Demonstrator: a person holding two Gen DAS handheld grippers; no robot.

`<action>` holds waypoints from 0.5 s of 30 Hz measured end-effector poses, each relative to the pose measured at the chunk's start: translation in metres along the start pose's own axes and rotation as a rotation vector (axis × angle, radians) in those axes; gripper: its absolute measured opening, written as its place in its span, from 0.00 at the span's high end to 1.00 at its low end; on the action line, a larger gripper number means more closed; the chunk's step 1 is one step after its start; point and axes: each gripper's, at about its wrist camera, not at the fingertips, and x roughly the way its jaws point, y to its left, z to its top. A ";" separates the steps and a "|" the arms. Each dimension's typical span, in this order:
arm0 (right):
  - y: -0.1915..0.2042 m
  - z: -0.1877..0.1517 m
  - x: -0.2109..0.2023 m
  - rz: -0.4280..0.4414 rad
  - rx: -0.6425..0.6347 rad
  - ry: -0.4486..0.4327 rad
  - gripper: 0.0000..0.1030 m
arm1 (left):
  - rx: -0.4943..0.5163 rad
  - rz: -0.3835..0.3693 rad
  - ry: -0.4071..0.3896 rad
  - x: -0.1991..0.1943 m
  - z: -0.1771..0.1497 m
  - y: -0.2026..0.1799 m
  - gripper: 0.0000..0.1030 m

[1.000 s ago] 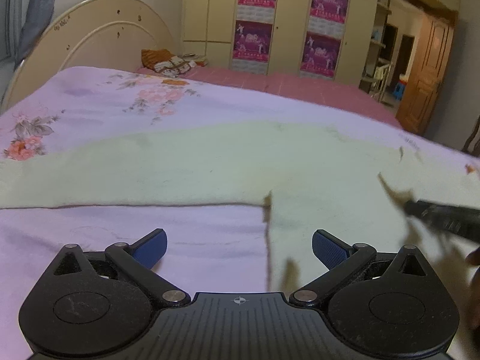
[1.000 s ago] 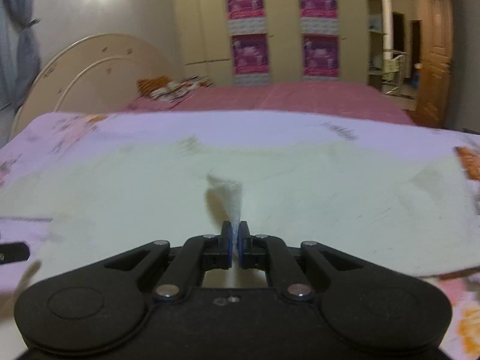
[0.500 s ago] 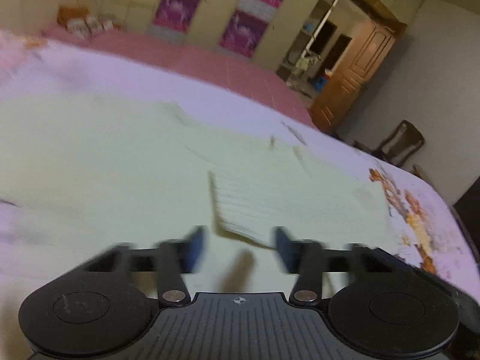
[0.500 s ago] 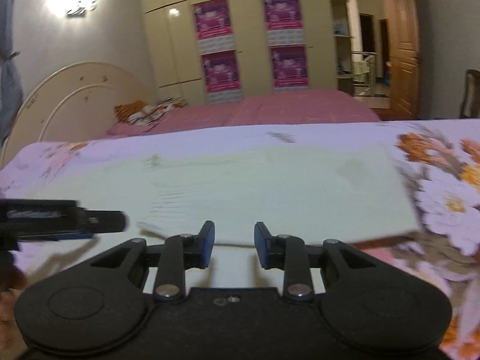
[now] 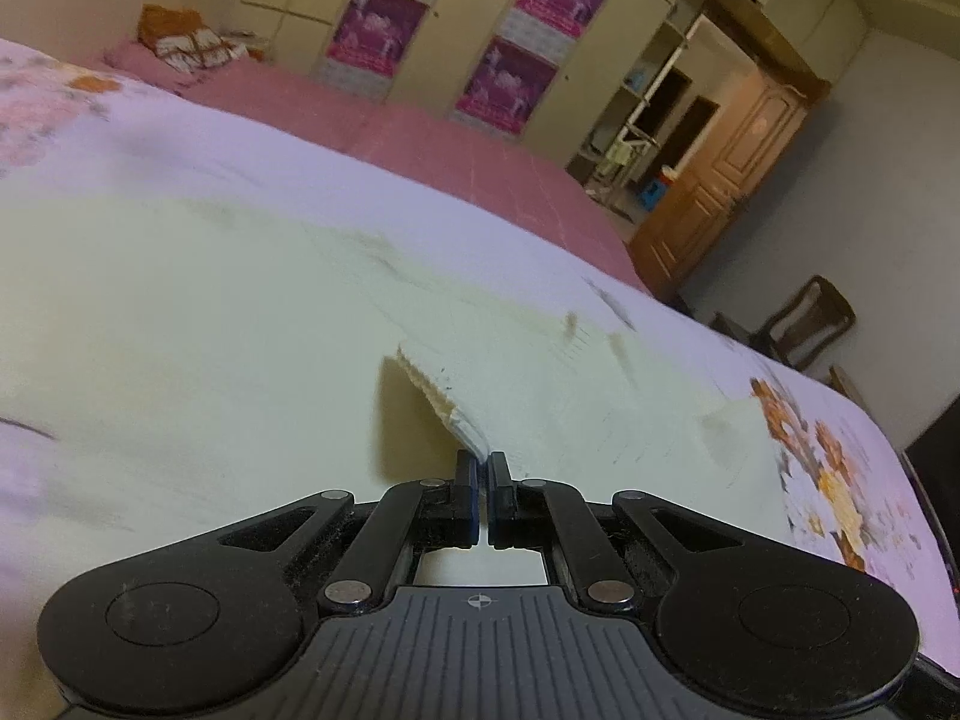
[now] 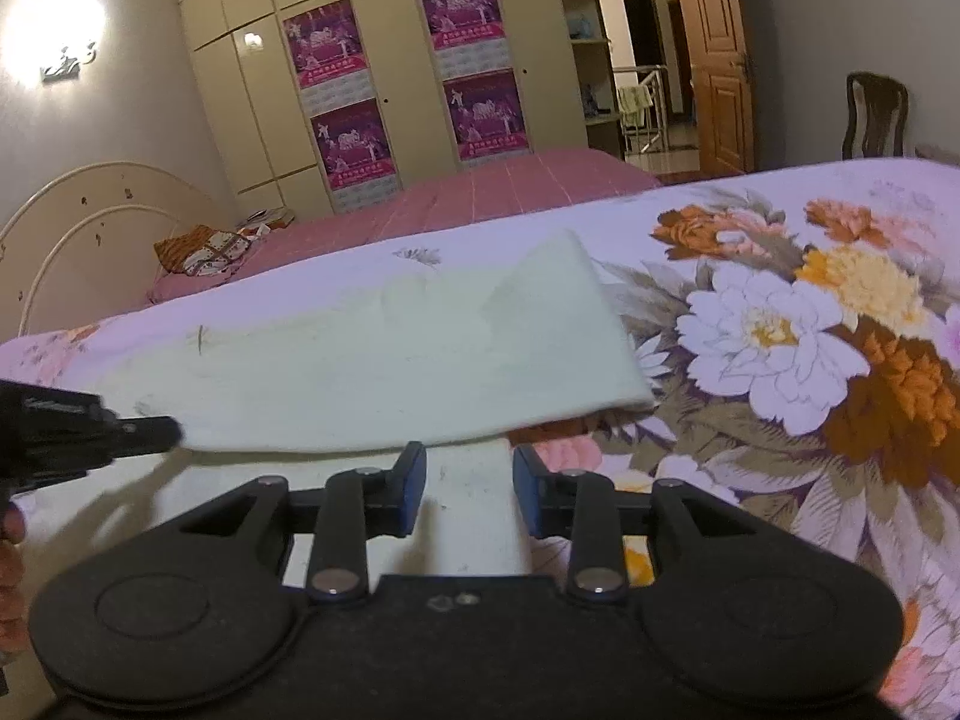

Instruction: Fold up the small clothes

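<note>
Cream knit fabric, the small garment (image 5: 210, 312) being folded, fills the left and centre of the left wrist view, lying flat on a lilac floral bedsheet (image 5: 390, 180). At lower centre the left gripper (image 5: 483, 468) has its jaws pressed together on a ribbed edge (image 5: 444, 402) of that garment, which rises from the jaws as a lifted flap towards the middle of the frame. At the upper right stand a cupboard with purple posters (image 5: 504, 84) and a wooden door (image 5: 738, 180).

In the right wrist view, the left gripper shows at the far left edge as a dark bar (image 6: 90, 426) reaching onto the cloth. The garment (image 6: 390, 372) lies as a pale band across the middle, ending in a folded corner right of centre. At lower centre the right gripper (image 6: 469, 489) has its jaws spread apart, holding nothing, poised over cream cloth near the garment's lower edge. Large orange and white printed flowers (image 6: 798, 336) cover the sheet at the right.

Judging by this, a fold is under way: the left tool holds a raised edge, probably a cuff or hem, though blur makes that uncertain. The next move likely calls for carrying that edge across the body of the garment and laying it flat, with the right tool steadying or taking a matching edge.
</note>
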 end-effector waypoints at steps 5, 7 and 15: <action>0.011 0.003 0.006 0.031 0.017 0.003 0.63 | -0.017 0.043 -0.031 -0.022 0.008 0.032 0.98; 0.015 0.003 0.009 0.041 0.026 0.003 0.60 | -0.026 0.059 -0.036 -0.027 0.010 0.046 0.98; 0.015 0.006 0.023 0.068 0.093 0.023 0.59 | -0.037 0.088 -0.042 -0.035 0.009 0.075 0.98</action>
